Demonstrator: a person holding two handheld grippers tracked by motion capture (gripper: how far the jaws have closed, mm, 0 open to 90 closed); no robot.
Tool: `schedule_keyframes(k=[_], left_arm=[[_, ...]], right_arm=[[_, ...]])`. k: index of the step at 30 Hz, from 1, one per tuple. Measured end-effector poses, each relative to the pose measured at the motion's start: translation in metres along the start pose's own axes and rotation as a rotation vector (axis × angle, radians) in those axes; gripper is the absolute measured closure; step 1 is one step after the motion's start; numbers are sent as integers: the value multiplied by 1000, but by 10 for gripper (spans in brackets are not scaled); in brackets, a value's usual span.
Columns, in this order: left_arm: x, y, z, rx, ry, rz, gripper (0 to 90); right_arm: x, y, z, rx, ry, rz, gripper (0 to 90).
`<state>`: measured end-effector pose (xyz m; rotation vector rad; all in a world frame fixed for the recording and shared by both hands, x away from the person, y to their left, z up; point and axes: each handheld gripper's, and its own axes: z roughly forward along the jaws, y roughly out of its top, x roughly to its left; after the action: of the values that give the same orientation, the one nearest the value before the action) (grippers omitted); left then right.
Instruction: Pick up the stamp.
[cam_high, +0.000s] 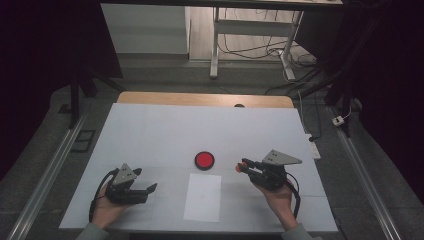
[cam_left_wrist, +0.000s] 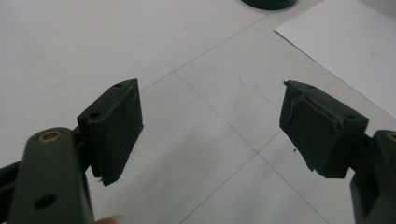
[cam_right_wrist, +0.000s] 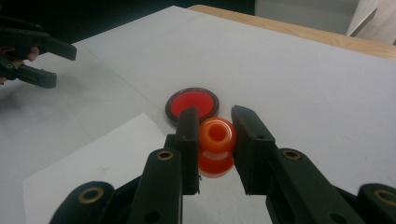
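There are two black grippers, a left gripper (cam_high: 150, 190) and a right gripper (cam_high: 241, 165). There is one orange stamp (cam_right_wrist: 217, 145) with a hole in its top. There is one round red ink pad (cam_high: 204, 160). There is one white sheet of paper (cam_high: 203, 197).

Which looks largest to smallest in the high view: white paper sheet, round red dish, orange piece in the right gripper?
1. White paper sheet
2. Round red dish
3. Orange piece, partly hidden by the right gripper.

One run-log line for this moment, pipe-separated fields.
left hand-held gripper: open, nothing between jaws | right hand-held gripper: shut on orange stamp | red ink pad: ahead of stamp | white paper: lies flat on table
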<state>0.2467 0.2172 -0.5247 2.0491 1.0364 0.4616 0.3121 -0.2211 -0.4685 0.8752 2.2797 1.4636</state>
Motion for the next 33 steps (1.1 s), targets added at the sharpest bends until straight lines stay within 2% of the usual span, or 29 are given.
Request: schedule_keyframes(k=[33], left_arm=[[-1, 0, 0, 0, -6, 1, 210]], right_arm=[[20, 5, 29, 24, 64, -32, 718]])
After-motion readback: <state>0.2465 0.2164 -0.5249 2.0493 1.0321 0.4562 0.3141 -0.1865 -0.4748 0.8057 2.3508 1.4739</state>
